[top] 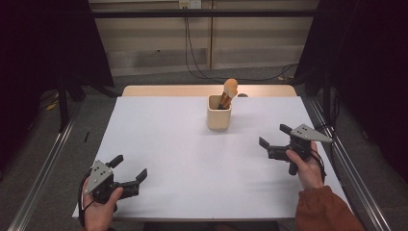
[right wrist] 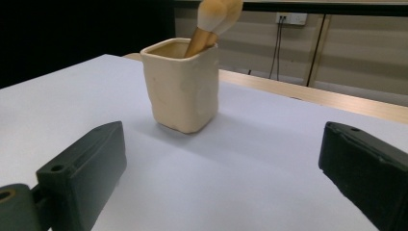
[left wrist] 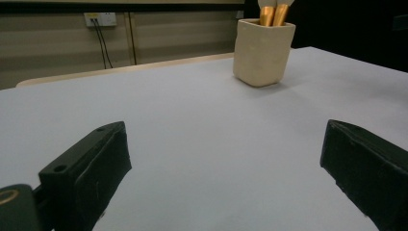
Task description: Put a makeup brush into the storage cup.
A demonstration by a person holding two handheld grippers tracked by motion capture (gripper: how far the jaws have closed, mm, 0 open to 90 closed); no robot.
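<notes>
A cream square cup (top: 219, 114) stands upright on the white table (top: 183, 159), toward the back middle. Two brushes (top: 229, 91) with gold handles and pale orange heads lean inside it. The cup (left wrist: 262, 45) is at the upper right in the left gripper view, and the cup (right wrist: 182, 84) is at centre left in the right gripper view, brush heads (right wrist: 220, 12) above its rim. My left gripper (top: 129, 169) rests open at the table's front left corner, empty. My right gripper (top: 274, 135) is held open at the right, well short of the cup, empty.
A light wooden tabletop strip (top: 168, 90) runs behind the white surface. Metal rails (top: 43, 163) flank the table on both sides. Black cables (top: 192, 57) hang down the back wall from a socket (top: 189, 4). Dark curtains stand at the far left and right.
</notes>
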